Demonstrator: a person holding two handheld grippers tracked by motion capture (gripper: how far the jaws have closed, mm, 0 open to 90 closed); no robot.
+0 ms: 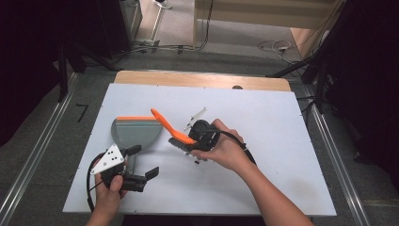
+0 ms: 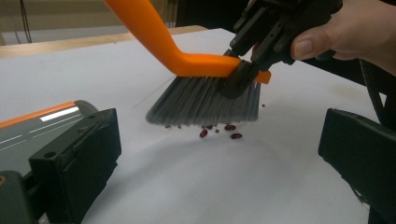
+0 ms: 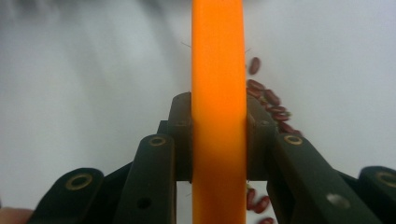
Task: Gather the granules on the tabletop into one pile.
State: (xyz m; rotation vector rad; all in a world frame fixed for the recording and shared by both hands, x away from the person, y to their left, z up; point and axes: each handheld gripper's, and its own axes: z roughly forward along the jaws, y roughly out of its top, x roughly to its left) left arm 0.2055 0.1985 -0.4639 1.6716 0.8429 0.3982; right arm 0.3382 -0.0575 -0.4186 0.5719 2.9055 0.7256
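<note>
Near the middle of the white table [image 1: 282, 141], my right gripper [image 1: 200, 141] clamps the orange brush [image 1: 175, 130]; its handle points up and away to the left, bristles down on red beans [image 2: 224, 130]. My left gripper [image 1: 141, 165] stands open, empty, beside the grey dustpan [image 1: 134, 132].

brush [image 3: 218, 93]: bristles hidden under handle | beans [image 3: 268, 100]: part covered | dustpan [image 2: 42, 126]: cut off at left edge
</note>
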